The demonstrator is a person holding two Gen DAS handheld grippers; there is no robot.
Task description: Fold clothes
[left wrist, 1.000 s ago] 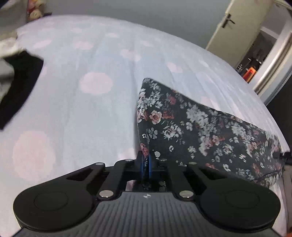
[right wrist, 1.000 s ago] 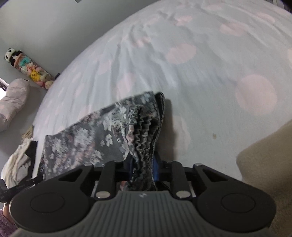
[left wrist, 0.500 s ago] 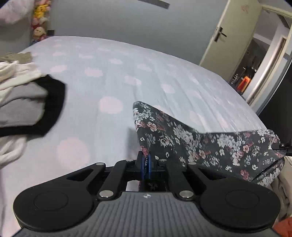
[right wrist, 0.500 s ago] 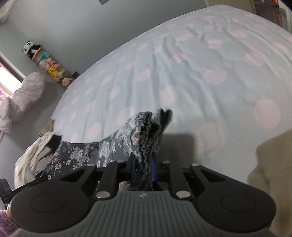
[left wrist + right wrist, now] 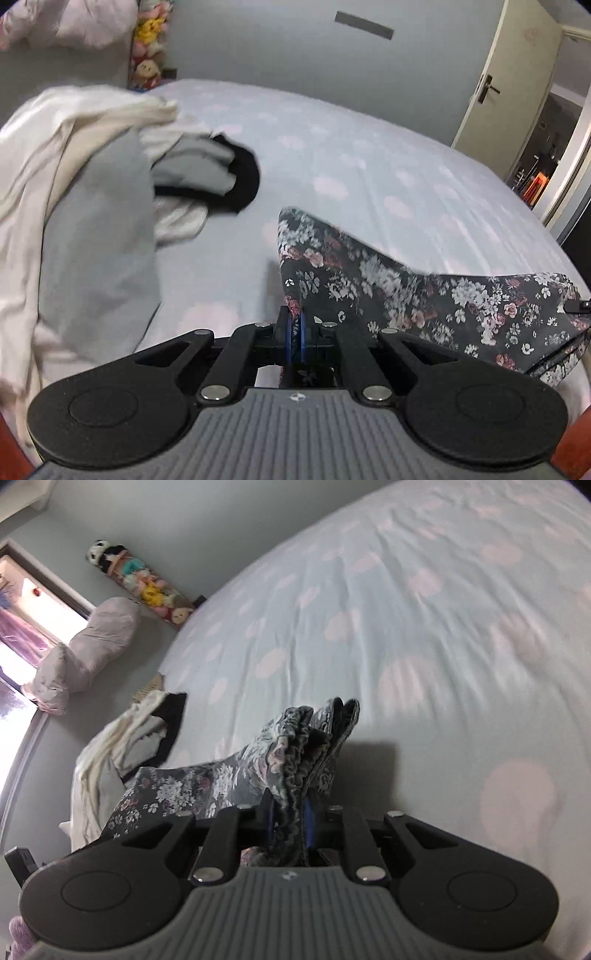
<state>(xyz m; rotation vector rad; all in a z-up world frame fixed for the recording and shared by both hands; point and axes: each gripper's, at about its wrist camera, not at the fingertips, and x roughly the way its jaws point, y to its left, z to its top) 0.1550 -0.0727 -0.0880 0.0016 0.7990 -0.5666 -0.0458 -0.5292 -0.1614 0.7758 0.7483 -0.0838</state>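
Your left gripper (image 5: 294, 330) is clenched on a corner of the floral garment (image 5: 424, 291), the blue pads pressed together with a thin edge of cloth between them. Your right gripper (image 5: 291, 823) is clamped on the gathered, ruffled end of the same garment (image 5: 295, 753), a thick bunch of folds filling the gap between its pads.

From the left gripper the garment stretches away to the right, lifted off the bed (image 5: 369, 158), with its top edge sagging in the middle and rising again at the far right, where the tip of the other gripper shows. In the right wrist view the same cloth runs from the clamped bunch down and leftward, and it throws a dark shadow on the sheet just right of the bunch.

Left of the garment, near the left gripper, a pile of clothes (image 5: 74, 184) lies on the bed: cream cloth on top, pale grey below, and a grey piece with black trim (image 5: 236, 173) at the side nearest the garment. They are near but apart.

Beyond the garment the blue sheet with pink spots reaches the far wall. Soft toys (image 5: 149, 48) are stacked at the corner behind the pile, and an open door (image 5: 506, 81) stands far to the garment's right.
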